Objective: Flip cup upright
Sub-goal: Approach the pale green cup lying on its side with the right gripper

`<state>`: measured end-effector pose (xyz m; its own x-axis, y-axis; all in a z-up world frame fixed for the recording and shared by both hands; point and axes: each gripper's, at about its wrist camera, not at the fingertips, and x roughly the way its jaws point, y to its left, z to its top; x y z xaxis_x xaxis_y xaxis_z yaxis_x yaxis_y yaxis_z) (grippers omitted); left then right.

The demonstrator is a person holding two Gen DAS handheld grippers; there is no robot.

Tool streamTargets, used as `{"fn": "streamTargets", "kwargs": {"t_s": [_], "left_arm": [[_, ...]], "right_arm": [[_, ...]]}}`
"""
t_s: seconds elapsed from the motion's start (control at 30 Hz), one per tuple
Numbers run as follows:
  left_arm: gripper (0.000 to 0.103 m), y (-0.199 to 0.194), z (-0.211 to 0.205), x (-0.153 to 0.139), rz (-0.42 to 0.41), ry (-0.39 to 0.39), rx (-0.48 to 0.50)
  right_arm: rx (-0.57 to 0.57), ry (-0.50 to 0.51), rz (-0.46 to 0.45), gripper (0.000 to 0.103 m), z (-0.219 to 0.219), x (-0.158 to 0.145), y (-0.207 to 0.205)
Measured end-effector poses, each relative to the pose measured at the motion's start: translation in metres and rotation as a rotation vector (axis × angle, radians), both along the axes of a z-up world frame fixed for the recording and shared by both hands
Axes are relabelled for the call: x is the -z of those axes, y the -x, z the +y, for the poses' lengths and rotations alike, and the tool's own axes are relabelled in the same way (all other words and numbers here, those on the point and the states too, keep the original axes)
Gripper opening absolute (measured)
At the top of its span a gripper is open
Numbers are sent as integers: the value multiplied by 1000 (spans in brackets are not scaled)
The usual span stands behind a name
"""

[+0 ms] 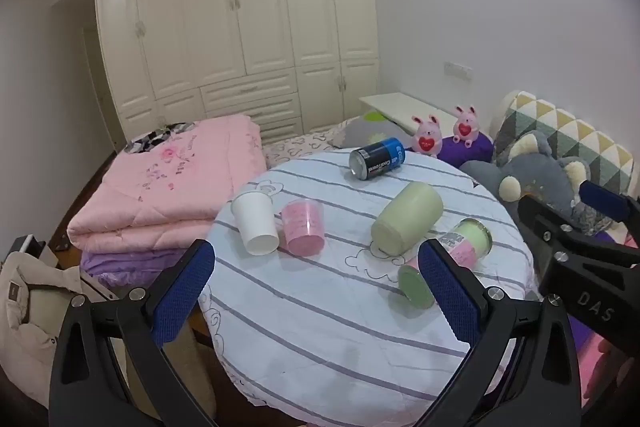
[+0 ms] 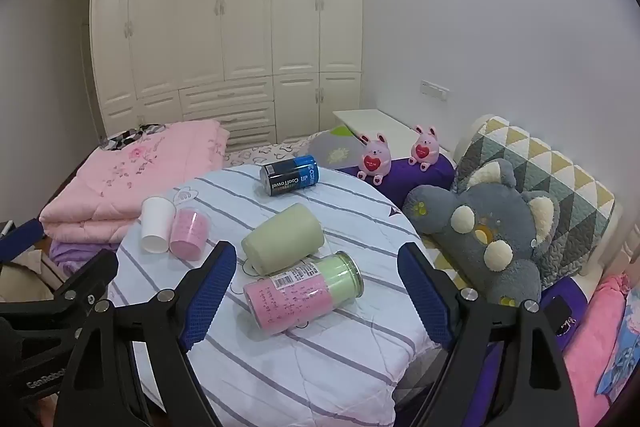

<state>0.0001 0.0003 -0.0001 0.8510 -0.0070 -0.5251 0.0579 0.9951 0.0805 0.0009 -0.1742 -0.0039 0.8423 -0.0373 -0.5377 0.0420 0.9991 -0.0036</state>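
Both my grippers hang spread wide over the striped table (image 2: 320, 367), holding nothing.

Just ahead of my right gripper (image 2: 320, 291) lies the pink-and-green jar (image 2: 304, 291); beyond it, touching, the pale green cup (image 2: 282, 239) lies on its side, ahead and right of my left gripper (image 1: 316, 287).

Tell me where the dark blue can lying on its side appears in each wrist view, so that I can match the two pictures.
Left wrist view: the blue can lies at the far edge of the striped table, right of centre.
Right wrist view: the blue can lies at the far edge, left of centre.
Shared landmark: the pale green cup lies on its side just in front of it.
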Motion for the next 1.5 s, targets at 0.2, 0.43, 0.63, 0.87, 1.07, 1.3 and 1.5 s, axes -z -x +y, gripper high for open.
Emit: {"fn": "streamTargets", "kwargs": {"t_s": [0.2, 0.43, 0.63, 0.87, 1.07, 1.3, 1.5], "left_arm": [[103, -7, 7, 8, 41, 10, -8], [103, -10, 7, 9, 41, 1, -20], [103, -13, 12, 10, 60, 12, -23], [103, -15, 15, 12, 67, 10, -28], [103, -16, 16, 13, 68, 14, -30], [103, -17, 19, 15, 76, 14, -32], [103, -18, 20, 18, 81, 18, -36]], "right_arm": [[-9, 5, 0, 84, 0, -5, -3], [-8, 7, -17, 84, 2, -8, 2], [-11, 23, -10, 84, 8, -6, 0], [-14, 29, -9, 84, 12, -6, 0], [-16, 30, -9, 84, 13, -6, 0], [-19, 32, -5, 84, 13, -5, 0], [-19, 35, 1, 84, 16, -4, -3]]}}
